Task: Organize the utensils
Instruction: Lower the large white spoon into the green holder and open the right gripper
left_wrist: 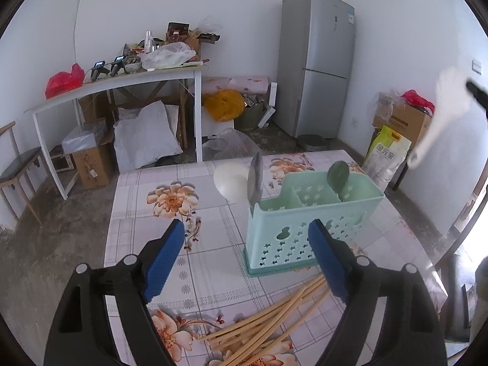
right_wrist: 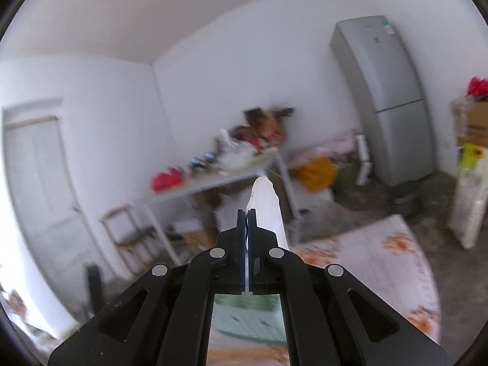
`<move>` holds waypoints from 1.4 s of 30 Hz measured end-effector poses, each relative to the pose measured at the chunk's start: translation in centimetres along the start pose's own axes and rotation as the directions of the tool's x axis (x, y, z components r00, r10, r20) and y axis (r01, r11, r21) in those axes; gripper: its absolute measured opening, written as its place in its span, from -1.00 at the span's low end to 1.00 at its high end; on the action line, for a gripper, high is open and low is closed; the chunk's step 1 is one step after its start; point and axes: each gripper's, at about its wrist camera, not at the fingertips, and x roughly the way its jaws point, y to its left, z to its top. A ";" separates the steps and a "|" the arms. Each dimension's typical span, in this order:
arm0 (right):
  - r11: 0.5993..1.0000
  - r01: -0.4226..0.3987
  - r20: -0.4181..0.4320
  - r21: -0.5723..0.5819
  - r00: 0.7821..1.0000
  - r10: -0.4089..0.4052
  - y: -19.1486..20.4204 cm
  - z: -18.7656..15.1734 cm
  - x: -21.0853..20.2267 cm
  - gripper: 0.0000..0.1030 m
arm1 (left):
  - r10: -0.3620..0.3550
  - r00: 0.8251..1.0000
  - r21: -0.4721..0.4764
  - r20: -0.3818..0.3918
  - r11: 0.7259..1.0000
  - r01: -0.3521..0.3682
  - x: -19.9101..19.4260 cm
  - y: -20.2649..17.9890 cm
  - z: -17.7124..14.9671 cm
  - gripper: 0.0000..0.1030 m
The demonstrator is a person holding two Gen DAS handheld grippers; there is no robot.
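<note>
the right gripper [right_wrist: 247,213] is pinched tight on a white utensil [right_wrist: 268,210], perhaps a plastic spoon, blurred and held high in the air; the left gripper [left_wrist: 246,231] hangs with its blue pads [left_wrist: 166,259] spread wide and nothing between them, above the floral tablecloth [left_wrist: 146,213]; bamboo chopsticks [left_wrist: 268,326] lie fanned just below it; ahead stands the mint green caddy [left_wrist: 305,231], a metal spoon [left_wrist: 255,180] upright in its left compartment and a dark green spoon [left_wrist: 338,175] in its right one.

Soft daylight, fisheye-bent edges, right wrist view motion-blurred — left sharp
</note>
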 end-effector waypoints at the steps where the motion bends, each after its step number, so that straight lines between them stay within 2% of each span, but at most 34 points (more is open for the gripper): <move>1: 0.999 -0.050 0.002 0.019 0.999 0.050 0.0 0.6 0.4 -1.00 | 0.000 1.000 -0.002 0.000 1.000 0.000 -0.1 0.1 -0.1 0.58; 4: 0.994 -0.104 -0.010 0.033 0.994 0.104 0.4 1.2 1.6 -1.00 | 0.003 1.000 -0.006 -0.002 1.000 -0.003 -0.1 0.4 -0.3 0.59; 8: 0.993 -0.114 -0.056 0.028 0.992 0.115 0.7 0.4 3.1 -1.00 | 0.005 1.000 -0.011 -0.008 1.000 -0.006 0.0 0.9 -0.6 0.60; 14: 0.996 -0.078 -0.141 0.040 0.986 0.083 0.2 -1.8 5.3 -1.00 | 0.003 1.000 -0.023 -0.020 1.000 -0.003 0.3 1.4 -1.0 0.60; 23: 0.995 -0.058 -0.227 0.083 0.971 0.076 -0.7 -4.4 6.8 -1.00 | 0.001 1.000 -0.024 -0.022 1.000 -0.002 0.3 1.4 -1.0 0.60; 27: 0.994 -0.048 -0.280 0.100 0.957 0.074 -1.0 -5.6 7.9 -1.00 | 0.003 1.000 -0.027 -0.025 1.000 -0.004 0.4 1.3 -1.2 0.60; 34: 0.991 0.005 -0.393 0.132 0.918 0.048 -1.9 -7.8 9.6 -0.98 | 0.000 1.000 -0.027 -0.031 1.000 -0.001 0.6 1.5 -1.5 0.61; 42: 0.994 0.046 -0.448 0.098 0.894 0.003 -1.7 -8.7 10.1 -0.85 | -0.009 0.999 -0.027 -0.043 1.000 0.007 1.0 1.5 -1.6 0.61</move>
